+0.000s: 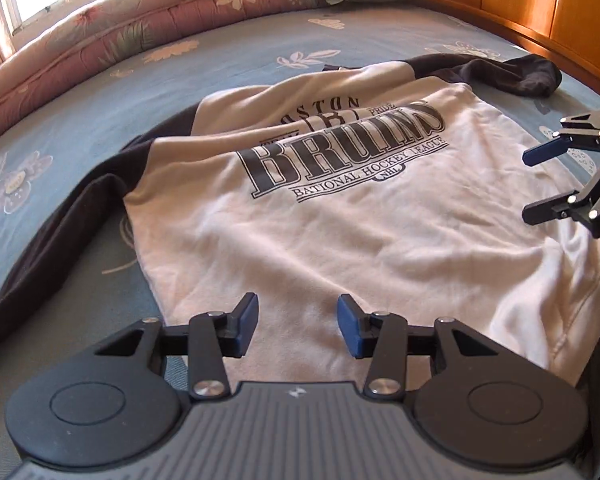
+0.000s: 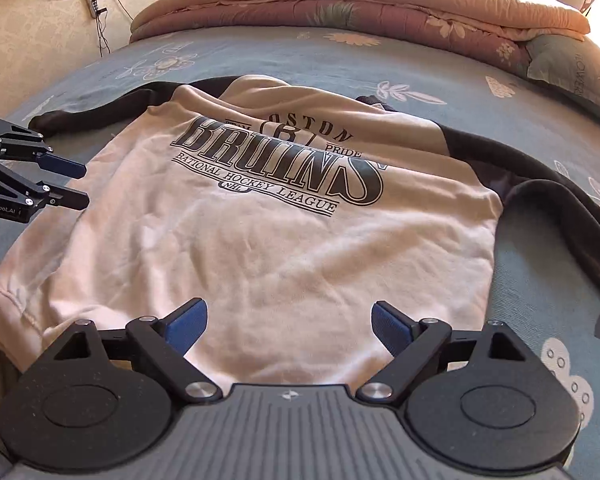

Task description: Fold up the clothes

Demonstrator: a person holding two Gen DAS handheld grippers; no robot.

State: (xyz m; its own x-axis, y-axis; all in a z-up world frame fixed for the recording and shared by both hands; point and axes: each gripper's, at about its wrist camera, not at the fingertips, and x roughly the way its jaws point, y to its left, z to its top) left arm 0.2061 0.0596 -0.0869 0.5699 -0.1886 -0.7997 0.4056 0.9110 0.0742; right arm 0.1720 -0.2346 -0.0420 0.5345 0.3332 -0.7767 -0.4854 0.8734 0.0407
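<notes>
Sweatshirt, cream cotton w/ dark brown sleeves and a dark "Bruins" hockey print, lies face-up and mostly flat on the blue floral bedsheet, hem toward both cameras, collar away. Spread like that prob. so the sides and sleeves can be turned in one at a time.

Going left to right in the left wrist view: the dark brown sleeve on that side trails out along the body and curves back toward the camera, not yet tucked in. Next, the left gripper, black w/ blue pads, sits over the hem near that side; jaws part-open, nothing between them, pads clear of the cloth. Looks poised to take a pinch of the hem or side seam, though which I can't tell. Chest has a loose ridge of fabric across the print, so it's not fully smoothed. Far right, the other sleeve lies bunched up near the wooden bed frame.

Right gripper is over the hem on the opposite side; jaws wide apart, empty, cloth showing below them. Both tools set at matching ends of the hem suggests a two-point lift, keeping the edge straight.

Beyond, a folded pink floral quilt and pillow sit stacked at the bed's far end, well apart from the work area. No fold made yet, by my read.
</notes>
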